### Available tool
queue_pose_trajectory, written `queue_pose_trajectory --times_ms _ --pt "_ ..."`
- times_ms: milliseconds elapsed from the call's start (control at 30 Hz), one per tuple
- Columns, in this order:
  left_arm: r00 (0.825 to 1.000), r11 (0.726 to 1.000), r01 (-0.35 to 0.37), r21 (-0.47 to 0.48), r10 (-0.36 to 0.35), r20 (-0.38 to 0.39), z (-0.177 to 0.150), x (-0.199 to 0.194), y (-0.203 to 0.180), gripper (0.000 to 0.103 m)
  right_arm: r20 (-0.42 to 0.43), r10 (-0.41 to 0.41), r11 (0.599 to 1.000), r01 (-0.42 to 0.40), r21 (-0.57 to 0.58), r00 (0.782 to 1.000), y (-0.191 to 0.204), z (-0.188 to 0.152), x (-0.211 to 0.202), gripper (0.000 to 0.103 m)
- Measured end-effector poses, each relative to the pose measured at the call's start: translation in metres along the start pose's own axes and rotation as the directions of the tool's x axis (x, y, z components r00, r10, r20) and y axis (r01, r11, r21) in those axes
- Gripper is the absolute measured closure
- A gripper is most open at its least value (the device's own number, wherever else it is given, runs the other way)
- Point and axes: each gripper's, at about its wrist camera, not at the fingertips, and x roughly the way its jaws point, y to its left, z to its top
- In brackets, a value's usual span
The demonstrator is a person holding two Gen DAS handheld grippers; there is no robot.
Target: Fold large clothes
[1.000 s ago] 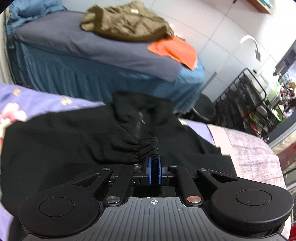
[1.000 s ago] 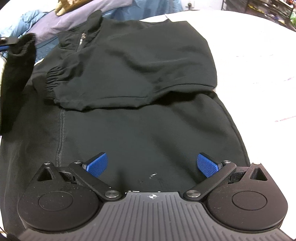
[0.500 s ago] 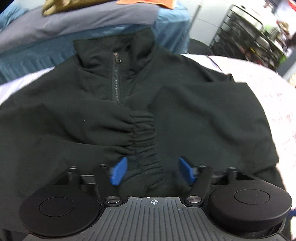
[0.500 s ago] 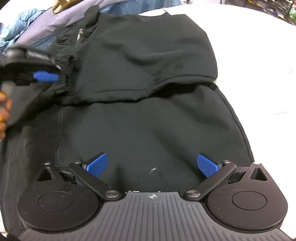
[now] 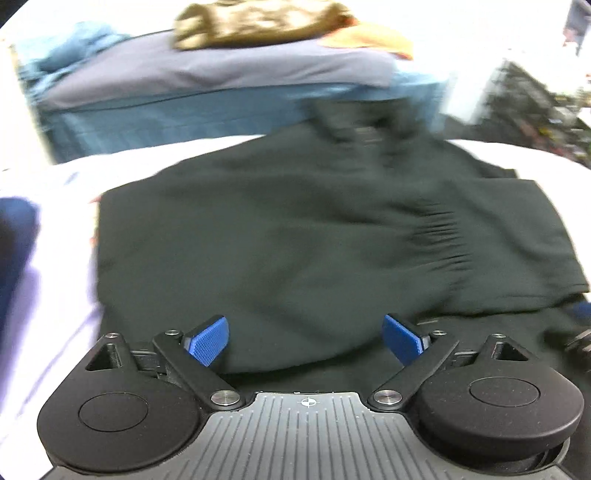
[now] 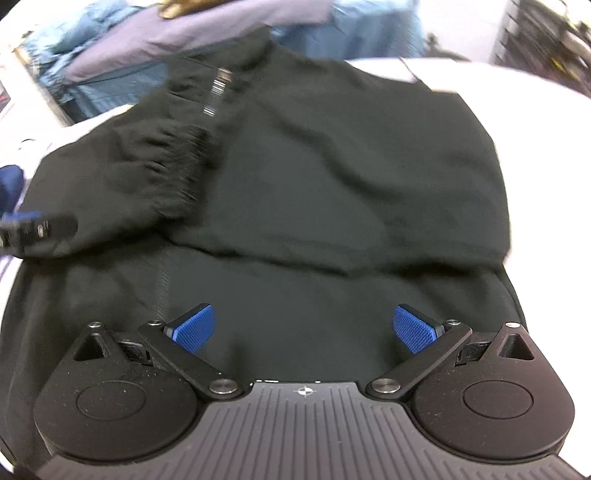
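A black zip-neck jacket (image 6: 351,184) lies flat on the bed, both sleeves folded across its chest. The gathered cuff (image 5: 439,236) of the left sleeve rests near the zip; it also shows in the right wrist view (image 6: 173,177). My left gripper (image 5: 306,341) is open and empty, low over the jacket's left side. My right gripper (image 6: 303,328) is open and empty over the jacket's lower body. The left gripper's blue tip (image 6: 22,221) shows at the far left in the right wrist view.
The jacket lies on a pale, light-patterned bedspread (image 5: 55,258). Behind stands a second bed (image 5: 221,81) with grey and blue covers, a brown garment (image 5: 258,22) and an orange cloth (image 5: 373,37). A black wire rack (image 5: 535,103) stands at the right.
My left gripper held the sleeve cuff, laid it across the chest, opened and pulled back to the left. My right gripper stayed open over the lower body.
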Motion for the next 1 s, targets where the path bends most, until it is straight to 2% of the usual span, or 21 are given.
queue_pose_trajectory --times_ms 67,167,233,333,433,567,633,900,1000 --pt "0.998 0.998 -0.060 -0.029 0.060 -0.003 -0.001 0.003 0.020 0.000 0.032 0.026 0.998 -0.024 -0.063 0.999 0.015 0.012 0.003 0.001" --pt "0.996 0.995 -0.088 -0.055 0.089 0.016 0.002 0.008 0.044 0.000 0.088 0.055 0.986 -0.040 -0.164 0.995 0.045 0.033 0.008 0.001" --pt "0.993 0.992 -0.114 -0.048 0.114 0.000 0.006 0.017 0.050 0.000 0.127 0.081 0.977 -0.054 -0.206 0.989 0.059 0.045 0.014 0.001" --pt "0.990 0.990 -0.137 -0.025 0.136 -0.049 0.008 0.038 0.055 0.000 0.127 0.072 0.982 -0.048 -0.185 0.989 0.070 0.058 0.039 0.001" --pt "0.984 0.986 -0.162 0.027 0.164 -0.066 0.005 0.056 0.050 0.000 0.043 0.043 0.991 -0.037 -0.127 0.998 0.072 0.067 0.074 0.001" --pt "0.981 0.983 -0.179 0.051 0.182 -0.070 0.000 0.070 0.045 0.000 -0.062 0.039 0.998 -0.042 -0.053 0.997 0.061 0.064 0.106 0.000" --pt "0.980 0.982 -0.184 0.050 0.187 -0.069 -0.001 0.074 0.044 0.000 -0.050 0.051 0.997 -0.053 -0.048 0.997 0.059 0.062 0.109 0.000" --pt "0.981 0.983 -0.179 0.037 0.181 -0.067 0.000 0.070 0.045 0.000 -0.047 0.014 0.997 -0.017 -0.079 0.999 0.068 0.057 0.106 0.000" --pt "0.988 0.990 -0.144 0.008 0.144 -0.057 0.002 0.055 0.048 0.000 0.005 -0.004 0.996 0.004 -0.087 1.000 0.074 0.056 0.092 0.001"
